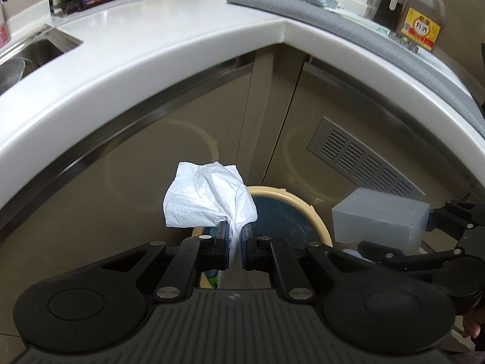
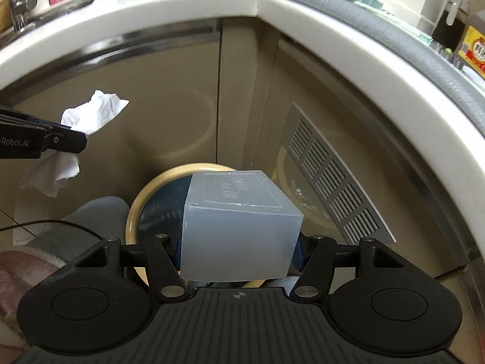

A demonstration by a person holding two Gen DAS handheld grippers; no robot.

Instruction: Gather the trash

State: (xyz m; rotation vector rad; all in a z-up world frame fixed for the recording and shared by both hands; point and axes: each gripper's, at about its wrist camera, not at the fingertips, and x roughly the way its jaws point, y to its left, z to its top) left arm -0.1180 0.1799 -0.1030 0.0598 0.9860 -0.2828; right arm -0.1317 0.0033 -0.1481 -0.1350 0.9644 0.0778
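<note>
"Robot.AI" — white letters, start cut off — stands on the left gripper (image 2: pixel 77 142) at the frame's left edge; the bottle (image 1: pixel 423 19) label upper right reads "料酒".

The left gripper (image 1: pixel 233 236) points steeply downward, its two blue-padded fingers drawn almost together and pinching a crumpled white tissue (image 1: pixel 209 194) that stands up toward 12 o'clock from the pads. The right gripper (image 2: pixel 238 245) tilts down the same way, its fingers set about half apart and pressed on the two sides of a translucent plastic box (image 2: pixel 239 227) held between them. In the left wrist view the right gripper sits at 3 o'clock; in the right wrist view the left one enters from 9 o'clock.
</note>
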